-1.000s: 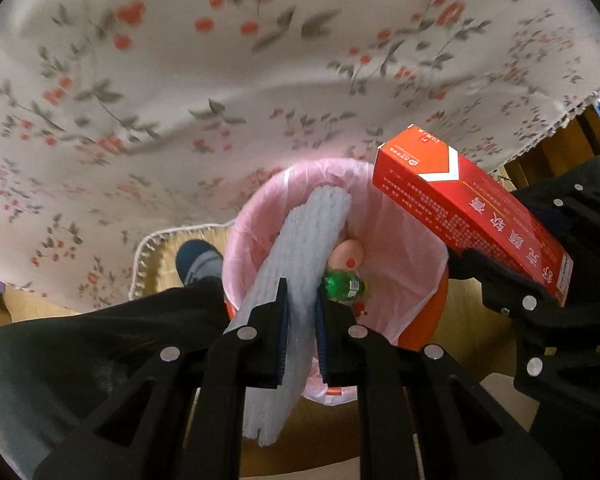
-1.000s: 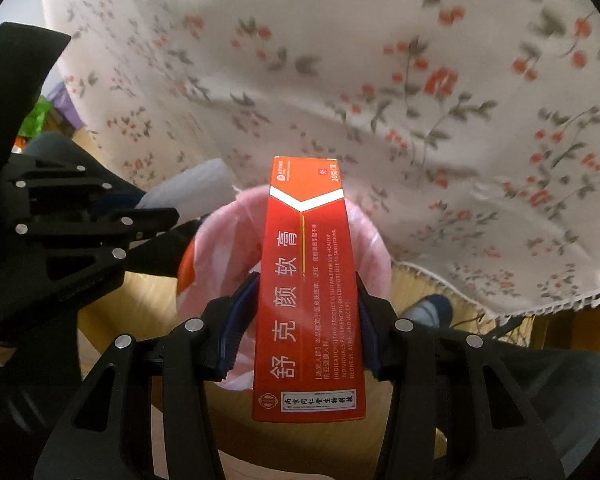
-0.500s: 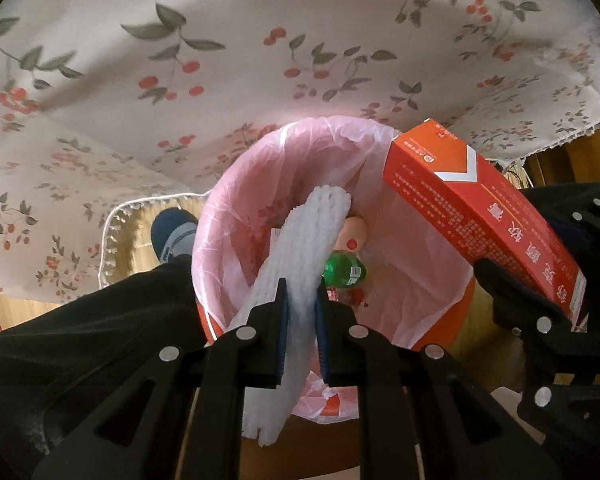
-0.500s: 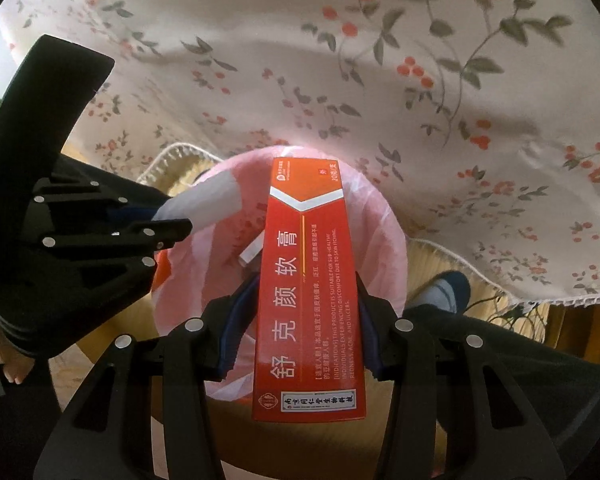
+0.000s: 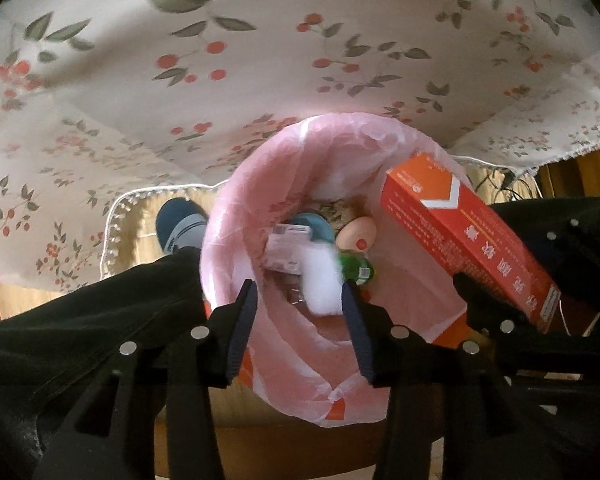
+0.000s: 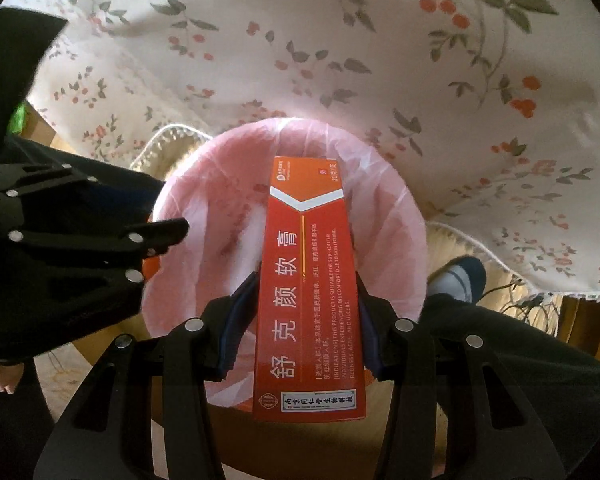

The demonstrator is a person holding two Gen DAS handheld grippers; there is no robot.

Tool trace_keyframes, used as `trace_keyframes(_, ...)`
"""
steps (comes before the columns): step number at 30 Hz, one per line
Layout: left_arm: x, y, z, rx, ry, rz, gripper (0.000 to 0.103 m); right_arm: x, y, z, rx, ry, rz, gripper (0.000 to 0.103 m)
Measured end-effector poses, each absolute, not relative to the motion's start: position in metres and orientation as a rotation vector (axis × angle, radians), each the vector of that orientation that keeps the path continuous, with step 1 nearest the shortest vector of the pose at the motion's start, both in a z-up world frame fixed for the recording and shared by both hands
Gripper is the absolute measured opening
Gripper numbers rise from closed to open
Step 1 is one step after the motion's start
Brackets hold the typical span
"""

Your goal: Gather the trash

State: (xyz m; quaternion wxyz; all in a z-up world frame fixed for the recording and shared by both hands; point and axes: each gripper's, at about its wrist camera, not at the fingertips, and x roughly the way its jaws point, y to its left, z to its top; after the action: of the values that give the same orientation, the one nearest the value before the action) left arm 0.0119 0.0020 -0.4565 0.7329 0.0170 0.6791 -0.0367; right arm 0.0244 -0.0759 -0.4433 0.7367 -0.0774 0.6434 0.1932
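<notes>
Above the pink-lined bin (image 5: pixel 380 152), the left gripper (image 5: pixel 300 320) is opening, its light foam piece (image 5: pixel 320 280) dropping free; the right gripper (image 6: pixel 308 320) clamps the stiff, light red box (image 6: pixel 308 280) mid-length.

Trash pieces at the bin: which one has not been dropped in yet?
The red box, clamped in the right gripper above the bin; the white foam lies inside.

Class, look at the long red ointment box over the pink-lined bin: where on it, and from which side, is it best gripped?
Grip the red box across its two narrow long edges, below mid-length, coming from its lower end along its length. It is a long, flat-sided carton, so the edges give parallel faces; the right gripper holds it just so over the bin.
</notes>
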Motion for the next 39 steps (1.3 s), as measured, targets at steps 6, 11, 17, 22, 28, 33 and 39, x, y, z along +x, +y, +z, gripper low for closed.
trace_keyframes(6, 0.012, 0.013, -0.456, 0.030, 1.494, -0.025, 0.053, 0.025, -0.070, -0.454, -0.169, 1.435, 0.441, 0.048)
trace_keyframes(11, 0.012, 0.017, -0.457, 0.049, 1.495, 0.006, 0.065, 0.025, -0.066, -0.457, -0.179, 1.438, 0.447, 0.051)
trace_keyframes(17, 0.013, 0.020, -0.457, 0.059, 1.500, 0.031, 0.078, 0.025, -0.065, -0.456, -0.181, 1.428, 0.447, 0.063)
trace_keyframes(22, 0.013, 0.021, -0.456, 0.057, 1.504, 0.041, 0.088, 0.025, -0.065, -0.454, -0.183, 1.421, 0.442, 0.069)
trace_keyframes(28, 0.010, 0.018, -0.449, 0.065, 1.475, 0.024, 0.094, 0.026, -0.067, -0.448, -0.181, 1.402, 0.434, 0.086)
trace_keyframes(33, 0.009, 0.017, -0.443, 0.046, 1.452, 0.005, 0.097, 0.024, -0.068, -0.439, -0.203, 1.371, 0.424, 0.097)
trace_keyframes(39, 0.004, 0.018, -0.431, 0.028, 1.417, 0.016, 0.097, 0.021, -0.071, -0.424, -0.214, 1.349, 0.409, 0.097)
